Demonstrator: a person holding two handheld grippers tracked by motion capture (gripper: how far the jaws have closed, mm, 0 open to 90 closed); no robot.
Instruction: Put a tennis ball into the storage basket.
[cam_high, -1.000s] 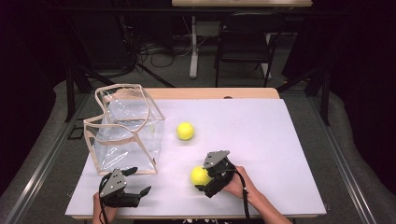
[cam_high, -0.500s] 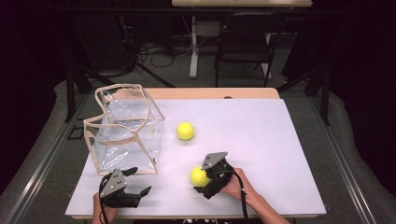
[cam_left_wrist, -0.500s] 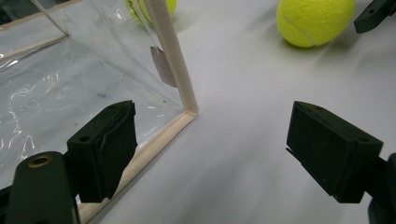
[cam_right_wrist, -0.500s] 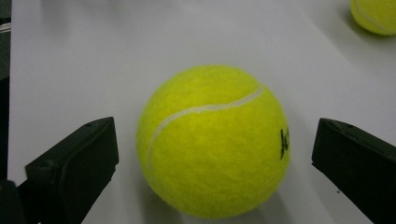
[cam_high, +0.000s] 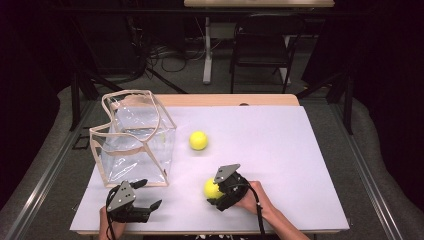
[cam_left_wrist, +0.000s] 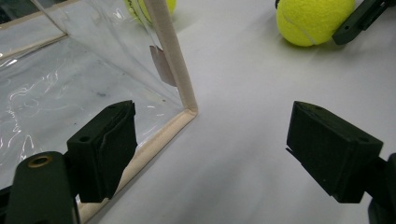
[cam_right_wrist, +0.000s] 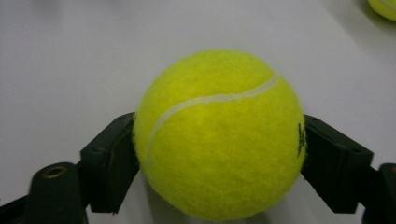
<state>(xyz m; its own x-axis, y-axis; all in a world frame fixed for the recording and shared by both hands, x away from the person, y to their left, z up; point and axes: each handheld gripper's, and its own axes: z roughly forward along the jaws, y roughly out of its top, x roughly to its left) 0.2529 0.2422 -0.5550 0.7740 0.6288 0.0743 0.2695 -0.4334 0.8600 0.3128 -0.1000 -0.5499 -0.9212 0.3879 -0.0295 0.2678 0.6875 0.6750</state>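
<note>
A yellow tennis ball lies on the white table near the front. My right gripper is around it; its jaws have just been closing and both pads now press the ball's sides. A second tennis ball lies farther back, mid-table. My left gripper rests at the front left, open and holding nothing, just in front of the near corner of a clear plastic box with a beige frame. The left gripper view also shows the held ball.
The clear box stands open-topped on the table's left half. A dark chair and a table leg stand on the floor beyond the far edge. The table's front edge runs just below both hands.
The right gripper's jaws have closed from wide open onto the near tennis ball. The left gripper, the box and the far ball have stayed where they were.
</note>
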